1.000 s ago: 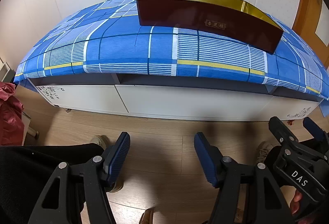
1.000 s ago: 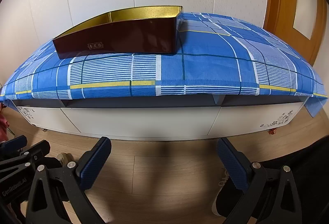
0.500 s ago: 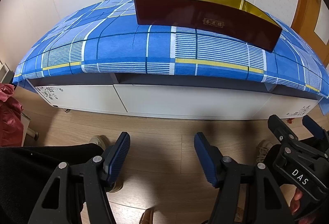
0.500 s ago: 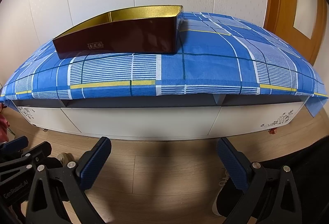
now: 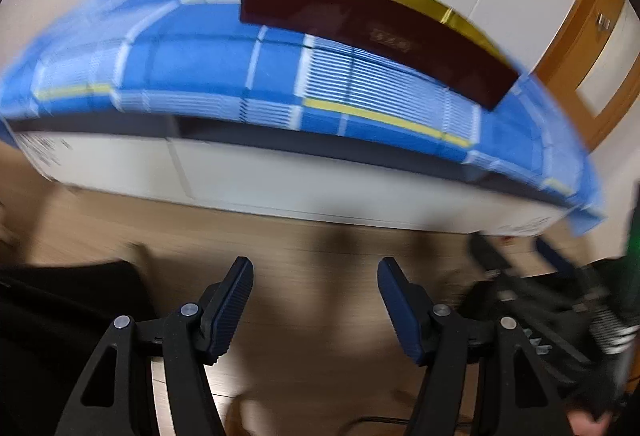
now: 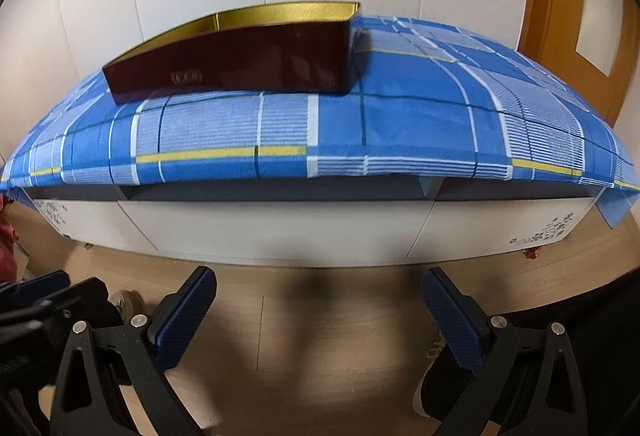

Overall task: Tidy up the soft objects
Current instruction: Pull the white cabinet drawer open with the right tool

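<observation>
The room is bright with soft, even light. The left wrist view is smeared with blur, most of all on the blue cloth (image 5: 208, 63) and at the edges. The right wrist view is sharper. Both bend round at the rims, with dark corners. Soft shadows lie on the wood floor (image 6: 320, 320).

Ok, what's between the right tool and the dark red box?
In the right wrist view, between the open right tool and the dark red box: bare wood floor, the white cabinet front, then blue plaid cloth.
</observation>
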{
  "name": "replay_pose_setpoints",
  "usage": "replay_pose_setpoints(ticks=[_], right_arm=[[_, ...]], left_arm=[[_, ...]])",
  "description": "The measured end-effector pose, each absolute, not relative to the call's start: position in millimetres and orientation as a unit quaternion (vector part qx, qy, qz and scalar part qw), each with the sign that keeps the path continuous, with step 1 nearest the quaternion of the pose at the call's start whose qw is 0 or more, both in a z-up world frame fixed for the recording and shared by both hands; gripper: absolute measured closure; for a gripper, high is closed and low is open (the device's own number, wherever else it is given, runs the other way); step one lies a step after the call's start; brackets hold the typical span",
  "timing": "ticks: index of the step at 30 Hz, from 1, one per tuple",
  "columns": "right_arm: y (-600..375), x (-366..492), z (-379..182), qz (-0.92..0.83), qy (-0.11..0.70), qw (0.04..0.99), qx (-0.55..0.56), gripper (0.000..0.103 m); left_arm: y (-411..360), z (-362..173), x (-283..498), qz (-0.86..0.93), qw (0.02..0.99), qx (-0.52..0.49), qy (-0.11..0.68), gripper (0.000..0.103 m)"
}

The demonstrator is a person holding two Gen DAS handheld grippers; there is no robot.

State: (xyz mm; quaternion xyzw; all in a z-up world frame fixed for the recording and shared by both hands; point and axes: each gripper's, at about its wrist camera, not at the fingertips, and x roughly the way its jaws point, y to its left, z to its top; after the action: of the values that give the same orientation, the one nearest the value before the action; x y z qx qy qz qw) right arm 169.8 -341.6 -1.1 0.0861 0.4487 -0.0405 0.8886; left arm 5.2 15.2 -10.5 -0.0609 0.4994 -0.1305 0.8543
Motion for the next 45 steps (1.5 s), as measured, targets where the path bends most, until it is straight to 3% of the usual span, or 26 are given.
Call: replay_pose_setpoints(ticks=[11, 17, 23, 34, 45], right_arm=[[-318, 194, -49, -0.020, 0.535, 0.845, -0.011, 0.000], [-271, 213, -113, 0.065, 0.578, 0.774, -0.248, 0.000], [-267, 220, -142, 0.111, 0.519, 0.735, -0.422, 0.000], [-280, 267, -160, 0.120, 0.477, 0.717, -0.495, 0.000], [-281, 290, -185, 0.165, 0.500, 0.673, -0.520, 0.000]], left_arm=[[24, -31, 18, -0.077, 0.841, -0.061, 0.532, 0.039], [35, -29, 13, -0.074, 0.838, -0.061, 0.537, 0.039], [38, -36, 16, -0.083, 0.827, -0.067, 0.553, 0.038], [33, -58, 19, -0.102, 0.815, -0.070, 0.567, 0.038], [33, -66, 20, -0.094, 0.807, -0.057, 0.581, 0.038]])
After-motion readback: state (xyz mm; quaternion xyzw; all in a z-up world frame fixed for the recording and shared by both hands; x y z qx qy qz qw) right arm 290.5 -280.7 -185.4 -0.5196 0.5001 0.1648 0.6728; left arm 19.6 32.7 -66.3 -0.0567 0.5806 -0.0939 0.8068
